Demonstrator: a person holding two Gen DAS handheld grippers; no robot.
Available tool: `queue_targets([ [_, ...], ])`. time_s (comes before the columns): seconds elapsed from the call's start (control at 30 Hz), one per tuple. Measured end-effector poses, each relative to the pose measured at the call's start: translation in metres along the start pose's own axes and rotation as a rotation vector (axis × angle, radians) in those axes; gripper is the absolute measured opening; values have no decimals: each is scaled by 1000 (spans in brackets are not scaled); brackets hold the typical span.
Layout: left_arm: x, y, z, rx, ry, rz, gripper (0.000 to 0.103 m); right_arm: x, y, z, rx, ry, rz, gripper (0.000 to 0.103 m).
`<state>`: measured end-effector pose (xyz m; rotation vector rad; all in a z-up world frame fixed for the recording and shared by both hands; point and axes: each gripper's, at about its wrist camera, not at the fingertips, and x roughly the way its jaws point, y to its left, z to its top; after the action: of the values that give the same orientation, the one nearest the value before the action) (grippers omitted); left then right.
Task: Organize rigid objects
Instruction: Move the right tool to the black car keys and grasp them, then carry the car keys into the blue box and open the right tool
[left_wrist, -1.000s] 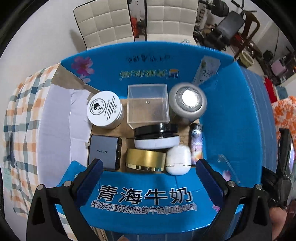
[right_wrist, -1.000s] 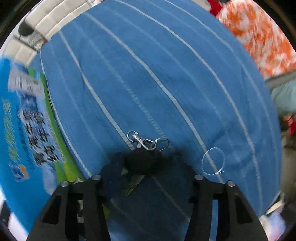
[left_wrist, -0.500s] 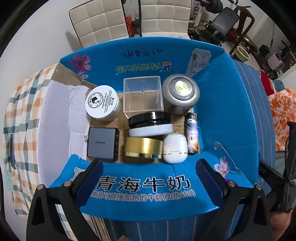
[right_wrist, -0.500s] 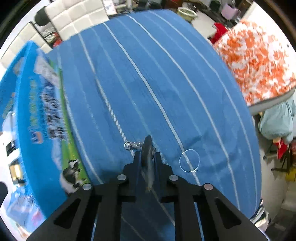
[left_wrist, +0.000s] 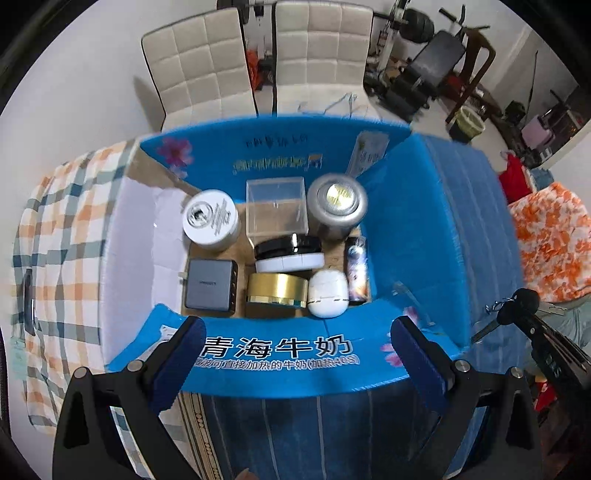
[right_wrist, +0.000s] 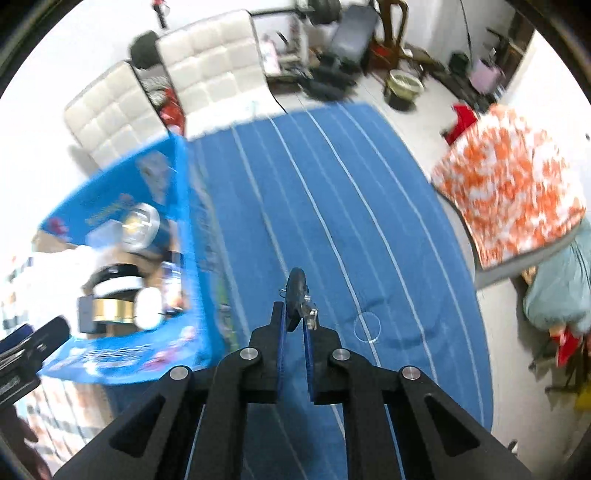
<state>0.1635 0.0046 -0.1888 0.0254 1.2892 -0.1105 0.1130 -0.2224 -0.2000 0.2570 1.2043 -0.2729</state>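
Observation:
A blue milk carton box (left_wrist: 406, 229) stands open on the table and holds several rigid items: a white round tin (left_wrist: 210, 218), a clear plastic cube (left_wrist: 275, 208), a silver can (left_wrist: 337, 205), a grey charger (left_wrist: 210, 282), a gold tin (left_wrist: 277, 290) and a white earbud case (left_wrist: 328, 291). My left gripper (left_wrist: 295, 354) is open and empty above the box's near wall. My right gripper (right_wrist: 294, 321) is shut on a black key fob with a metal clip (right_wrist: 296, 293), held above the blue striped cloth (right_wrist: 351, 221), right of the box (right_wrist: 184, 221). The fob also shows in the left wrist view (left_wrist: 517, 302).
A thin clear ring (right_wrist: 366, 326) lies on the blue cloth near the right gripper. A plaid cloth (left_wrist: 55, 240) covers the table left of the box. Two white padded chairs (left_wrist: 258, 62) stand behind the table. An orange-patterned cushion (right_wrist: 513, 188) lies to the right.
My right gripper closed on the key fob and lifted it off the blue cloth, rising well above it. My left gripper pulled back and up from the box, staying open.

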Motion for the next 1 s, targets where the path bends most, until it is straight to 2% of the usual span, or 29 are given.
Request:
queue_targets([
  [0.23, -60, 7, 8, -6, -106, -1, 103, -85, 38, 9, -98, -118, 93, 10],
  [0.53, -114, 27, 9, -27, -192, 26, 103, -137, 81, 20, -194, -194, 201, 9],
  [0.77, -120, 59, 14, -78, -212, 52, 103, -142, 120, 27, -253, -198, 247, 10],
  [1.0, -79, 91, 23, -121, -135, 63, 103, -93, 148, 36, -271, -133, 273, 10],
])
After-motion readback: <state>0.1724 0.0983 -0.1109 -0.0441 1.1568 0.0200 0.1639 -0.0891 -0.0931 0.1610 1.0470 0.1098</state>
